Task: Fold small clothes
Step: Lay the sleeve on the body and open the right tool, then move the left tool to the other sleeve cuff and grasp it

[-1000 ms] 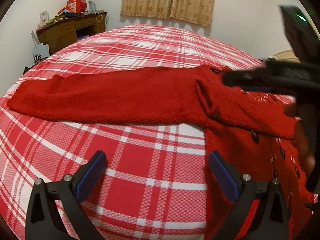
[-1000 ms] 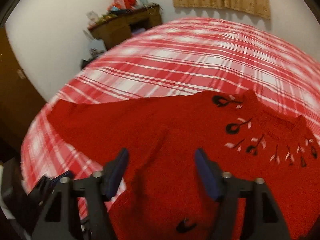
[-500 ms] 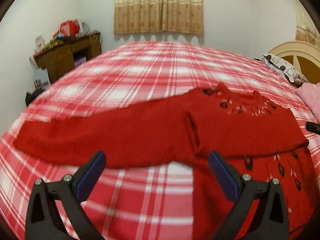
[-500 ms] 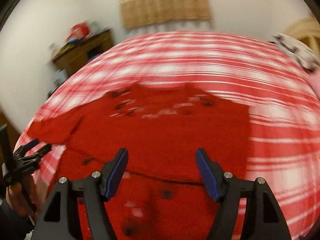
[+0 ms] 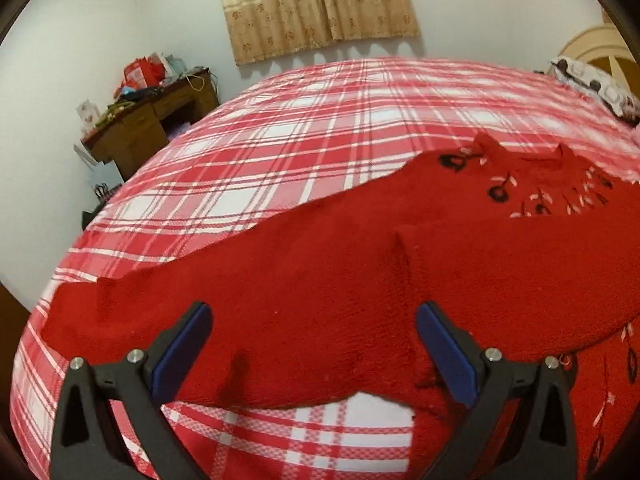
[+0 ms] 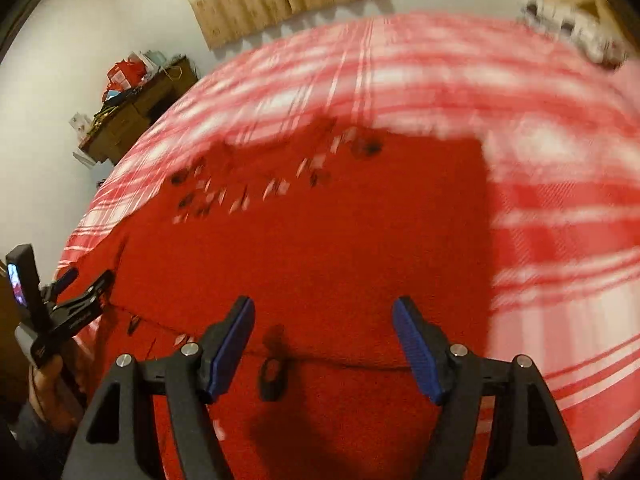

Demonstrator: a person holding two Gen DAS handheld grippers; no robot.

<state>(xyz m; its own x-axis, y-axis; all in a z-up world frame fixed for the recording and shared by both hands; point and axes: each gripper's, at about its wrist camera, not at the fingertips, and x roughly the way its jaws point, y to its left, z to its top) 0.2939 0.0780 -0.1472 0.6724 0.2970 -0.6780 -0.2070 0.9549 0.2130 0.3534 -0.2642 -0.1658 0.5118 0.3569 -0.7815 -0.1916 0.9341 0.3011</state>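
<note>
A red knitted sweater [image 5: 360,280] with black and white embroidery near the collar lies flat on the plaid bed. One sleeve stretches out to the left [image 5: 120,312]; the other is folded across the body [image 5: 520,264]. My left gripper [image 5: 312,344] is open and empty, low over the outstretched sleeve. My right gripper [image 6: 324,344] is open and empty over the sweater's body [image 6: 320,248], near the folded sleeve's edge. The left gripper also shows at the left edge of the right wrist view [image 6: 76,288], by the sweater's side. The right wrist view is blurred.
The bed has a red and white plaid cover [image 5: 300,140]. A cluttered wooden desk [image 5: 148,120] stands against the far left wall under beige curtains [image 5: 316,4]. A pillow [image 5: 592,84] and a headboard are at the right.
My left gripper has moved forward and lower over the outstretched sleeve. My right gripper has swung right and closer over the sweater's body. Both stay open.
</note>
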